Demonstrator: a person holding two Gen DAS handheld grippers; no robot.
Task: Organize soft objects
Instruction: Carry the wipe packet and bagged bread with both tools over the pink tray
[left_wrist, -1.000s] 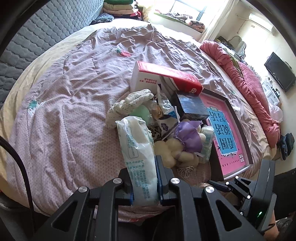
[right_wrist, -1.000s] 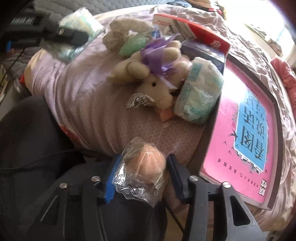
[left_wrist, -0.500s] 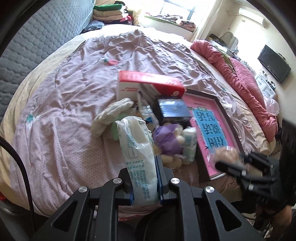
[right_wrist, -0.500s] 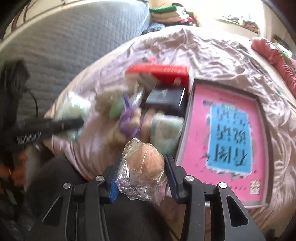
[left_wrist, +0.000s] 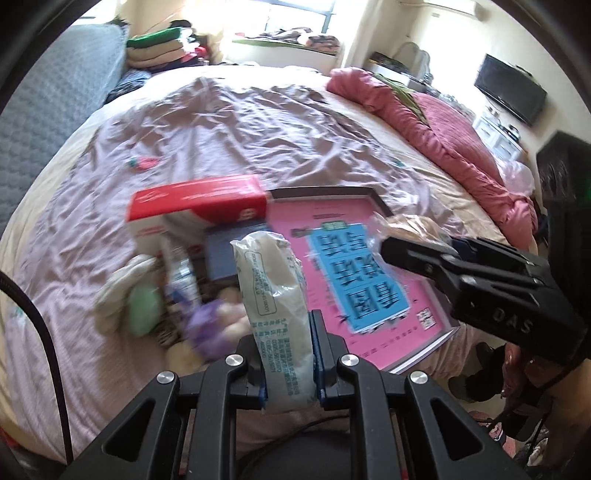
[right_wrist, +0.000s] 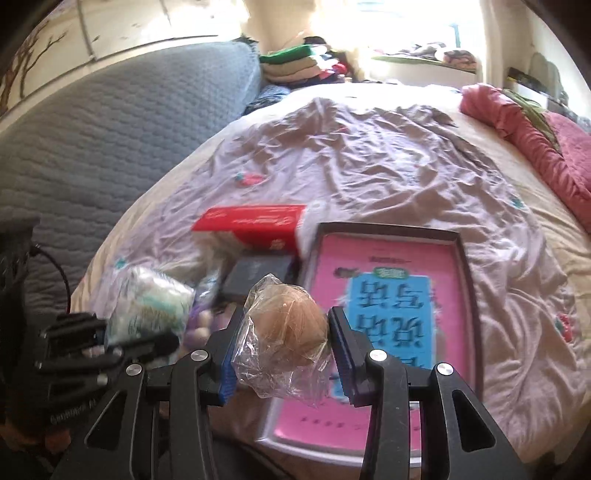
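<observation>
Bed (left_wrist: 221, 122) with wrinkled sheet, far half bare, pink quilt (left_wrist: 443, 122) along its right edge. Pink tray (right_wrist: 388, 266) near the front edge, red box (left_wrist: 199, 199) just left of it. Left claw (left_wrist: 290, 354) clamps a white pack (left_wrist: 273, 288) upright. Right claw (right_wrist: 282, 343) grips a bagged bun (right_wrist: 284, 325) over the tray's left edge. Only the left view shows the blurred plush heap (left_wrist: 147, 295) and a TV (left_wrist: 511, 88); only the right view shows the grey headboard (right_wrist: 110, 129).

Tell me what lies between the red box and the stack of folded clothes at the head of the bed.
Only rumpled lilac bedsheet lies between the red box and the folded clothes, as the right wrist view shows.
</observation>
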